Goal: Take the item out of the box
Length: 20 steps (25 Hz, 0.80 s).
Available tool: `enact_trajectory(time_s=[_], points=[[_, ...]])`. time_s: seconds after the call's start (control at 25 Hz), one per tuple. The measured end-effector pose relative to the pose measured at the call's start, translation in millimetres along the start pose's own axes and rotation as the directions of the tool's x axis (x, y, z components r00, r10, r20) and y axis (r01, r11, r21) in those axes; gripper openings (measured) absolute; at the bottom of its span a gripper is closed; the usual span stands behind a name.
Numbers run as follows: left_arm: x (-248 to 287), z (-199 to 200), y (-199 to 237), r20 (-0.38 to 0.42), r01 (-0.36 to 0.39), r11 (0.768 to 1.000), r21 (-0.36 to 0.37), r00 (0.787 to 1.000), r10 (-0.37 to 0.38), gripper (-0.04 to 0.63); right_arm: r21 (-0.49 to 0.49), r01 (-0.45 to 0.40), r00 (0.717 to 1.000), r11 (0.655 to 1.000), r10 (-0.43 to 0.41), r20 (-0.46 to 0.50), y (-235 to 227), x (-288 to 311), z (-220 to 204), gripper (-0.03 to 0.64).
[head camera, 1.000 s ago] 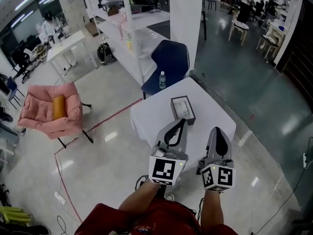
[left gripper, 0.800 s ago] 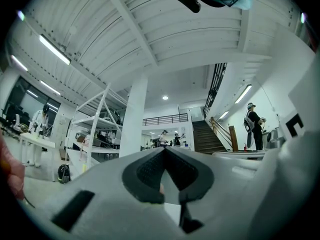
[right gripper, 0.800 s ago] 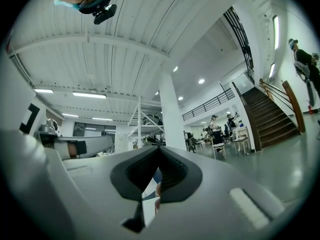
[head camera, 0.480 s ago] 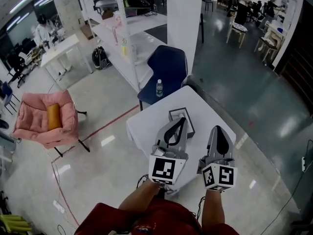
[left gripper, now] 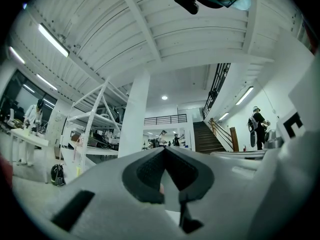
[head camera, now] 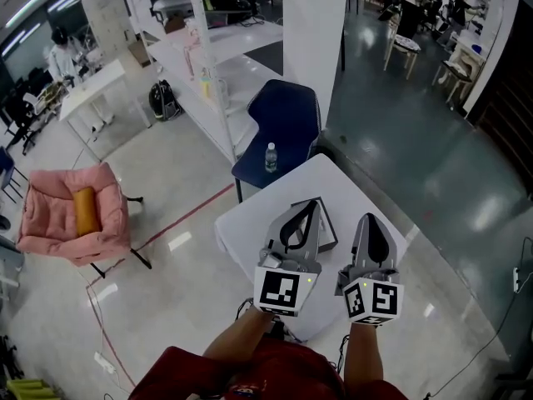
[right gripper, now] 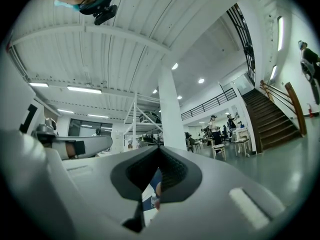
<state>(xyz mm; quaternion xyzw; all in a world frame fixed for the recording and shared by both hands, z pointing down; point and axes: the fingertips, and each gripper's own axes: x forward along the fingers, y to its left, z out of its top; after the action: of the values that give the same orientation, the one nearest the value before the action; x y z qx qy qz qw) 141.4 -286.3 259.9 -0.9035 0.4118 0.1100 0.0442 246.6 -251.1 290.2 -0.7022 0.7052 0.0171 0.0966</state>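
On the white table [head camera: 366, 198] lies a dark-rimmed box [head camera: 327, 227] with something white inside; most of it is hidden behind my left gripper. My left gripper [head camera: 311, 204] is held above the table's near side, and its jaws meet at the tip [left gripper: 164, 149] with nothing between them. To its right, my right gripper [head camera: 369, 218] is also shut and empty [right gripper: 159, 147]. Both point forward and away from the table top, so neither gripper view shows the box.
A blue chair [head camera: 283, 119] carrying a water bottle [head camera: 270, 157] stands behind the table, beside a white pillar [head camera: 312, 32] and white shelving [head camera: 208, 48]. A pink armchair [head camera: 71, 215] sits far left on the glossy floor. People stand in the background.
The table and box have slid nearer to me in the head view, and the box now sits partly behind the left gripper. Both grippers keep their pose and stay shut.
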Motion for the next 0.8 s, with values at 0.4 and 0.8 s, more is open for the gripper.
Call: enact_trajectory(time_s=[0.4,0.8], points=[[37,-23,54,-0.005,0.018,0.998,-0.054,1.000,-0.018,0.002,0.006,0.011,0.999,1.000,-0.010,-0.032,16,63,-23,0.003],[65,-42,78,-0.026,0.002,0.996,-0.087,1.000,-0.004,0.002,-0.031,-0.005,0.997,0.999,0.002,-0.081,18,98,-36,0.003]])
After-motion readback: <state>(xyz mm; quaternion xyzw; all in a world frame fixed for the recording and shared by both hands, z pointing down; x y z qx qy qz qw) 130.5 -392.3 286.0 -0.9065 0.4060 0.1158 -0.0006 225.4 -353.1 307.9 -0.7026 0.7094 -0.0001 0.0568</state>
